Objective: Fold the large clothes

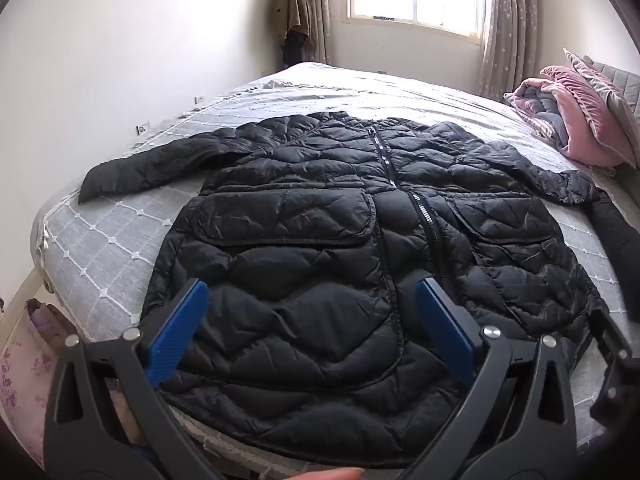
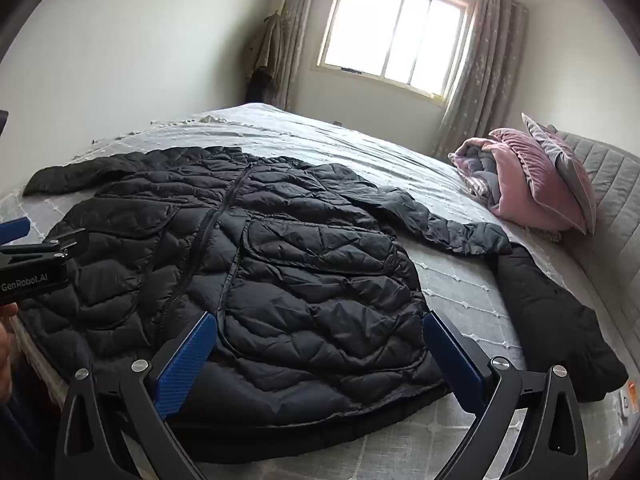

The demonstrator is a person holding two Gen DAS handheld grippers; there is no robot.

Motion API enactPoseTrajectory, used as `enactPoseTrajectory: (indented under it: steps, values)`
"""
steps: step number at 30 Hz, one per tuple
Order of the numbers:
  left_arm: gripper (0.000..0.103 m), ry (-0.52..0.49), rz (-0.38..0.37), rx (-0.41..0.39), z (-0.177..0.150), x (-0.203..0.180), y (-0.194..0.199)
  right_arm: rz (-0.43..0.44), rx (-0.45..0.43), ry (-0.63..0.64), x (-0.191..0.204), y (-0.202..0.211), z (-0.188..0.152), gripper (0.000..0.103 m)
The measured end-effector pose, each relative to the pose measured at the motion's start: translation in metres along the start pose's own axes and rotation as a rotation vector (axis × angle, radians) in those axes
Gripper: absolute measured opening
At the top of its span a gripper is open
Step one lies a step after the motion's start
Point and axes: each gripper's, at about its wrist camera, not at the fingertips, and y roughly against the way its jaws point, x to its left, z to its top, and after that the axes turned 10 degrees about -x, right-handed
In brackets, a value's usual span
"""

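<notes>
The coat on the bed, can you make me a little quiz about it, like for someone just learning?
1. True or false: the black coat lies spread flat on the bed, front side up.
2. What is piled near the headboard? A) books B) pink bedding C) shoes
3. Fill in: both the left tool and the right tool are ____, holding nothing.

Key: 1 true; 2 B; 3 open
</notes>
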Motion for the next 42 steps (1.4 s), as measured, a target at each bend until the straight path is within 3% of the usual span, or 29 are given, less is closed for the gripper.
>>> enactPoseTrajectory:
  steps: [16, 28, 42]
  values:
    - [0.103, 0.003, -0.004, 0.013, -0.008, 0.001, -0.003, -0.008, -0.025, -0.027, -0.001, -0.001, -0.004, 0.103]
    - [0.103, 0.010, -0.002, 0.011, -0.007, 0.003, -0.007, 0.030, 0.029, -0.082, -0.003, -0.007, -0.005, 0.103]
    - [0.103, 0.070, -0.010, 0.115, -0.007, 0.022, -0.020, 0.000, 0.032, -0.073, -0.006, -0.015, -0.007, 0.103]
